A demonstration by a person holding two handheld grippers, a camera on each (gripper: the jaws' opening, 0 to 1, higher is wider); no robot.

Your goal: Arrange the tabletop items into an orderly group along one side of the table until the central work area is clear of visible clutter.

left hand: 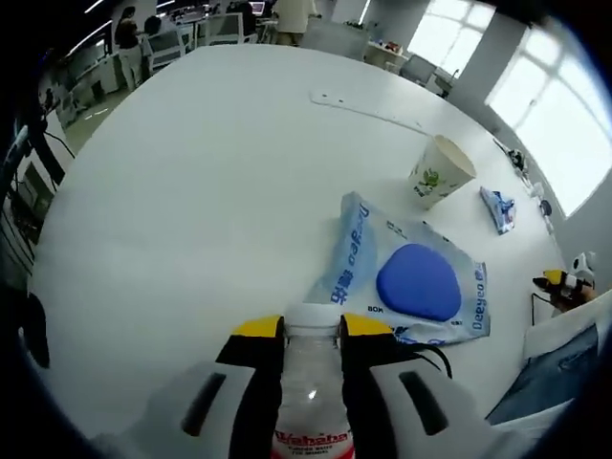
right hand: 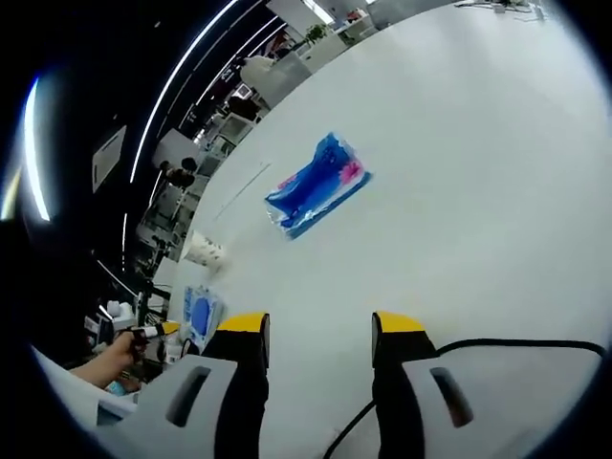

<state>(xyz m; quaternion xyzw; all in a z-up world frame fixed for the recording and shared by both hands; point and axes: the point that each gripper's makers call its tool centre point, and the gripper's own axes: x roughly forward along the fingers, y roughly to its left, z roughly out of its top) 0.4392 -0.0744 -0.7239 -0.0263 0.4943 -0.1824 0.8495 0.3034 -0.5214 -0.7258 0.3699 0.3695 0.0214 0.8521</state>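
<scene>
Currently, left claw (left hand: 312,330) clamps a clear plastic bottle (left hand: 311,382), white cap, red label. Just beyond lies a glossy "Deeyeo" pack (left hand: 413,279) on the white surface (left hand: 210,182), near a paper cup (left hand: 439,171). Right claw (right hand: 318,330) released; blue packet (right hand: 316,185) ahead.

We see a clear plastic bottle (left hand: 311,392) with a white cap and red label at six o'clock in the left gripper view, clamped between the jaws. Just past it, toward four o'clock, a blue-printed wipes pack (left hand: 411,282) lies flat. A paper cup (left hand: 438,172) stands at two o'clock. In the right gripper view, a blue-and-pink packet (right hand: 317,186) lies flat near centre.
</scene>
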